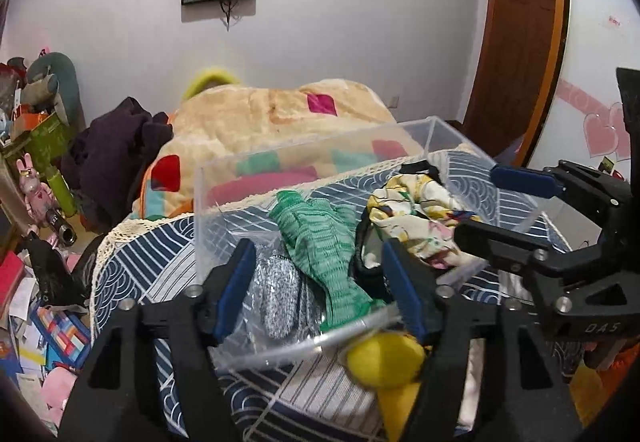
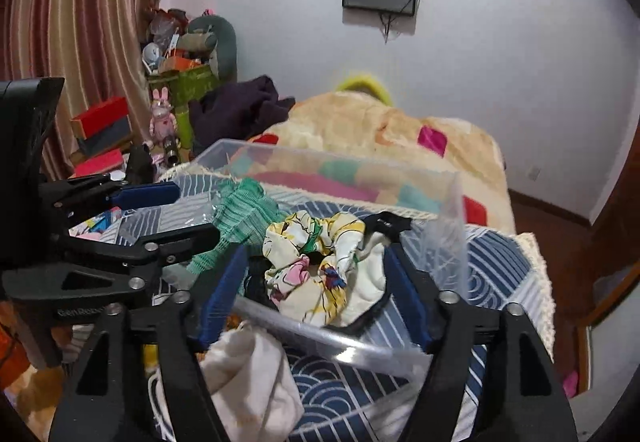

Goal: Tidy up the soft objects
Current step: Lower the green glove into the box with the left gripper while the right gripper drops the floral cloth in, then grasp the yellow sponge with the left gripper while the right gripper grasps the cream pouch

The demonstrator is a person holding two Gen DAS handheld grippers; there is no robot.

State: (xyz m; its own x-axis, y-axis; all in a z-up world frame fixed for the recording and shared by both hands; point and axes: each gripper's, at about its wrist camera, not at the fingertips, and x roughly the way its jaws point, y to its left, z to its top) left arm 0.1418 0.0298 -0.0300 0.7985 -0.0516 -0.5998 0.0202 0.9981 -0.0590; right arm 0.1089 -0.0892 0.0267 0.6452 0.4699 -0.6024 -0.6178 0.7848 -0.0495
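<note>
A clear plastic bin sits on a blue wave-patterned cloth and holds a green knit piece, a grey speckled sock and a floral cloth with black trim. My left gripper is open over the bin's near edge, above the green and grey pieces. A yellow soft item lies just outside the bin below it. My right gripper is open around the floral cloth in the bin. A white cloth lies outside the near wall.
The patterned cloth covers a raised surface beside a bed with a patchwork blanket. Dark clothes lie on the bed's left. Boxes, toys and papers clutter the floor on the left. A wooden door stands at the right.
</note>
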